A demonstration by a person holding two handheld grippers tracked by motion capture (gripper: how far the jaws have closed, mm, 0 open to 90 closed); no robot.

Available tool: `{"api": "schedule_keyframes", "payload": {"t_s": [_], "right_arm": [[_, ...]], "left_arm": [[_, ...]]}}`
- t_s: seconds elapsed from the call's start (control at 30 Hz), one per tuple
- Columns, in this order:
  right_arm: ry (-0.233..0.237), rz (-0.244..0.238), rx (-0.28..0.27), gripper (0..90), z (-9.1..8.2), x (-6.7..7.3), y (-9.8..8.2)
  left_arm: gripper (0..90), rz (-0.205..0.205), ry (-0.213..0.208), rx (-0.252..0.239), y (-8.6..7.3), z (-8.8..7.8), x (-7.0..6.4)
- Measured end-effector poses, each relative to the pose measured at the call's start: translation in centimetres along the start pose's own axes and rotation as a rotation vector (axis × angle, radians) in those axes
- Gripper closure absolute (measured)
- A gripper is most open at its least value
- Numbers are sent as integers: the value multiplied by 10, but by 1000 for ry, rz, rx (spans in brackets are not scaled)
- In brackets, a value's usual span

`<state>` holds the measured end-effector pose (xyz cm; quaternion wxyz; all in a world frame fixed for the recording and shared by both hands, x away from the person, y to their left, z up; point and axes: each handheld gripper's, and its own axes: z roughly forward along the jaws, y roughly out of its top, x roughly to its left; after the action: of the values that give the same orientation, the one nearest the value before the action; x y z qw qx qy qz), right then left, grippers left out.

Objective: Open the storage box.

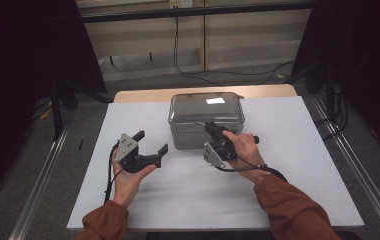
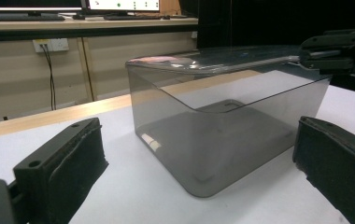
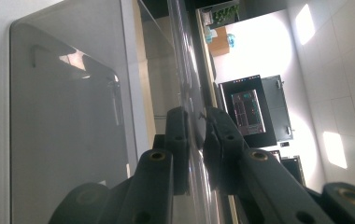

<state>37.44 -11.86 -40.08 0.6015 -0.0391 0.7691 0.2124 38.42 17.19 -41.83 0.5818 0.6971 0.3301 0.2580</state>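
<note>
Right gripper (image 1: 213,131) pinches the clear lid's (image 1: 206,105) near rim atop the grey box (image 1: 198,135) ahead; thin, stiff, slick plastic, best held at its edge. Left gripper (image 1: 153,141) gapes wide, holding nothing.

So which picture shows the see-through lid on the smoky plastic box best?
The left gripper view: the clear thin lid shows whole, lying on the box. The high view gives only its shiny top; the right gripper view shows just its pinched edge.
</note>
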Motion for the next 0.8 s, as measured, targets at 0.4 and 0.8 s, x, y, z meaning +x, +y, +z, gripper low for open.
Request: {"api": "schedule_keyframes", "payload": {"t_s": [0.4, 0.8], "right_arm": [[-10, 11, -9, 803, 1, -9, 1], [-25, 24, -14, 806, 2, -16, 1]], "left_arm": [[20, 13, 4, -4, 8, 29, 6], [31, 20, 3, -27, 18, 58, 7]]}}
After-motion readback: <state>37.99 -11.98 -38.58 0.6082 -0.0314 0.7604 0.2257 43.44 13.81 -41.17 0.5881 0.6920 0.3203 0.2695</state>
